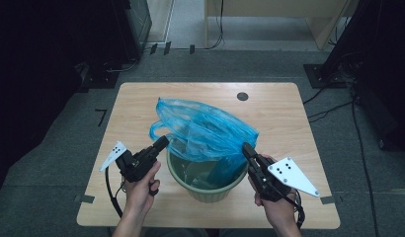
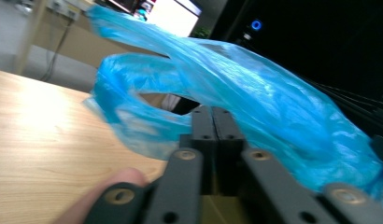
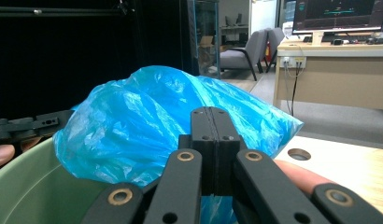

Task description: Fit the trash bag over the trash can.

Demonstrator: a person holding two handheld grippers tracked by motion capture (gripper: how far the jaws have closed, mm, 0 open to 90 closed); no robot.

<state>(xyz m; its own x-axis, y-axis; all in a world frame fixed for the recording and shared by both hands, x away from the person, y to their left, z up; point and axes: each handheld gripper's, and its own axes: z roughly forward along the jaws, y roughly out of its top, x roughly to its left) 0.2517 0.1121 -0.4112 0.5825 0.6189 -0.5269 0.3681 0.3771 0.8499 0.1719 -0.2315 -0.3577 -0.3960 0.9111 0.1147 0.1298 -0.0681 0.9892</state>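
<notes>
A crumpled blue plastic bag [image 1: 205, 131] bulges up out of a green bin [image 1: 210, 192] on the wooden table [image 1: 136, 103]. My left gripper [image 1: 163, 141] is at the bag's left side beside its handle loop. Its jaws are pressed together, with the film [image 2: 273, 107] caught at their tips [image 2: 212, 111]. My right gripper [image 1: 246, 148] meets the bag's right edge above the bin's rim. It is shut too [image 3: 211, 111], with blue film [image 3: 133, 126] bunched around and under the tips. The bin's inner wall [image 3: 26, 191] curves below the bag.
The bin stands near the table's front edge between my two hands. A round cable hole [image 1: 242, 96] sits at the table's back right. Bare wood lies behind and to both sides of the bag. Dark stands and cables ring the table on the floor.
</notes>
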